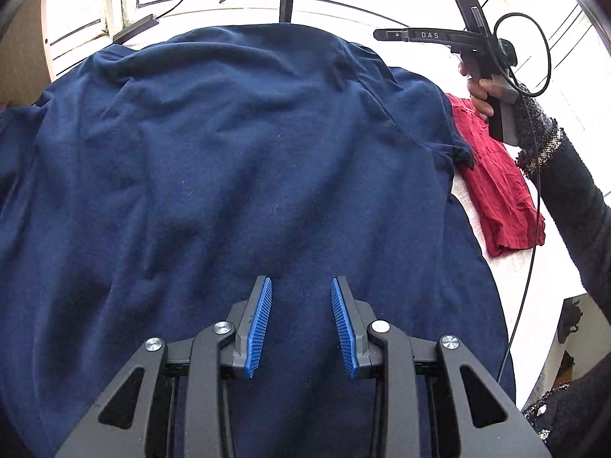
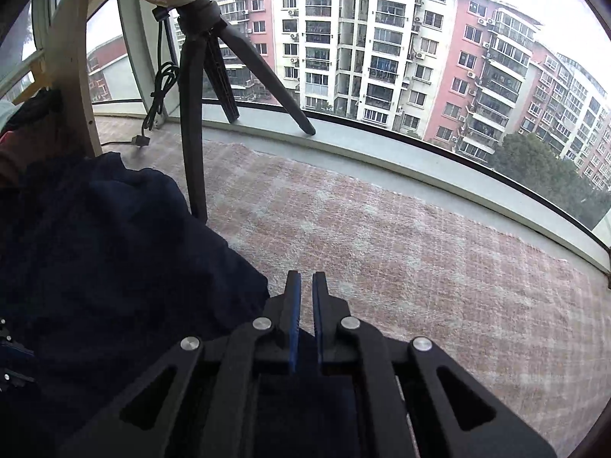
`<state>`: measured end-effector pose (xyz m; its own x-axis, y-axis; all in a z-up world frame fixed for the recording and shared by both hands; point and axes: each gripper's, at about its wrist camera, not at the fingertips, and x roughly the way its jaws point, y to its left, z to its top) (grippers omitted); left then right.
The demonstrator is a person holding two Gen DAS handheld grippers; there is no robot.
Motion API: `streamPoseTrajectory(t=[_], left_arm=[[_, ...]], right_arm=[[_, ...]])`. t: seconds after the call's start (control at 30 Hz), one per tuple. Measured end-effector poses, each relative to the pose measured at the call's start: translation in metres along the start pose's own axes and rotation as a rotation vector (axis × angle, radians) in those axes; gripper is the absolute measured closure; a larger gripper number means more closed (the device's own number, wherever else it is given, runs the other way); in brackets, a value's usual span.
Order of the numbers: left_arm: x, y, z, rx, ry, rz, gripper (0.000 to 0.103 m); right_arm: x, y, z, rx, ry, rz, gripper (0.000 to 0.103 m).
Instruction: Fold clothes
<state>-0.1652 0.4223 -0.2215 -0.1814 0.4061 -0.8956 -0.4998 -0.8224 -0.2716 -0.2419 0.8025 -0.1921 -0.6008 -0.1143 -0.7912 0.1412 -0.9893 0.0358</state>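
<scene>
A navy blue shirt lies spread flat and fills most of the left wrist view. My left gripper hovers over its near part, open, with only the shirt's surface showing between the blue pads. My right gripper is held up in a hand at the upper right, above and beyond the shirt's right sleeve. In the right wrist view the right gripper has its pads almost together with nothing between them. It is over the shirt's right edge and the covered surface beyond.
A folded red cloth lies right of the shirt. A black tripod stands at the back with legs on the window ledge. A pinkish checked cover stretches right. A black-sleeved arm and a cable hang at the right.
</scene>
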Motion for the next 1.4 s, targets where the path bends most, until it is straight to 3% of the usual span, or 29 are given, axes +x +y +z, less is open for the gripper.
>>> streamPoseTrajectory(t=[0.07,0.13,0.17,0.27,0.33,0.4,0.5,0.57,0.7,0.77,0.9,0.93,1.0,1.03,1.13,1.23,1.33,1.4], left_arm=[[-0.001,-0.001,0.001,0.0,0.002,0.003,0.072],[-0.003,-0.004,0.003,-0.002,0.005,0.017,0.072],[-0.005,-0.008,0.007,-0.004,0.002,0.001,0.074],[-0.012,-0.042,0.025,0.081,-0.03,-0.044,0.073],[-0.009,-0.076,0.042,0.184,-0.059,-0.078,0.071],[-0.001,-0.11,0.058,0.285,-0.077,-0.116,0.067],[0.021,-0.154,0.077,0.396,-0.092,-0.152,0.066],[0.037,-0.176,0.085,0.451,-0.077,-0.177,0.066],[0.067,-0.197,0.094,0.527,-0.042,-0.128,0.066],[0.075,-0.198,0.097,0.529,-0.034,-0.117,0.066],[0.085,-0.194,0.102,0.517,-0.03,-0.116,0.067],[0.086,-0.194,0.103,0.515,-0.031,-0.117,0.07],[0.087,-0.192,0.104,0.51,-0.032,-0.113,0.093],[0.085,-0.189,0.105,0.494,-0.037,-0.127,0.095],[0.066,-0.175,0.111,0.399,-0.083,-0.209,0.099],[0.04,-0.152,0.114,0.265,-0.157,-0.308,0.099],[0.02,-0.124,0.112,0.136,-0.216,-0.389,0.099],[0.022,-0.113,0.11,0.087,-0.221,-0.382,0.099]], right_arm=[[0.011,0.013,-0.002,-0.064,0.044,0.042,0.09],[0.021,0.019,-0.006,-0.117,0.096,-0.037,0.09],[0.017,0.012,-0.004,-0.081,0.084,-0.037,0.09],[-0.016,-0.024,-0.005,0.091,0.029,0.086,0.09],[-0.034,-0.039,-0.015,0.106,0.04,0.103,0.09],[-0.043,-0.045,-0.027,0.089,0.067,0.073,0.089],[-0.042,-0.061,-0.044,0.112,0.115,0.055,0.073],[-0.035,-0.069,-0.052,0.148,0.139,0.06,0.072],[-0.019,-0.081,-0.058,0.175,0.179,0.028,0.072],[-0.007,-0.08,-0.06,0.174,0.21,0.045,0.072],[-0.007,-0.072,-0.057,0.148,0.189,0.045,0.072],[-0.008,-0.07,-0.056,0.145,0.188,0.051,0.081],[-0.007,-0.062,-0.057,0.102,0.19,0.049,0.099],[-0.008,-0.06,-0.057,0.096,0.181,0.043,0.099],[-0.018,-0.061,-0.055,0.125,0.136,0.035,0.099],[-0.044,-0.068,-0.043,0.219,0.036,0.048,0.099],[-0.074,-0.063,-0.028,0.274,-0.076,0.114,0.099],[-0.082,-0.044,-0.016,0.249,-0.11,0.107,0.099]])
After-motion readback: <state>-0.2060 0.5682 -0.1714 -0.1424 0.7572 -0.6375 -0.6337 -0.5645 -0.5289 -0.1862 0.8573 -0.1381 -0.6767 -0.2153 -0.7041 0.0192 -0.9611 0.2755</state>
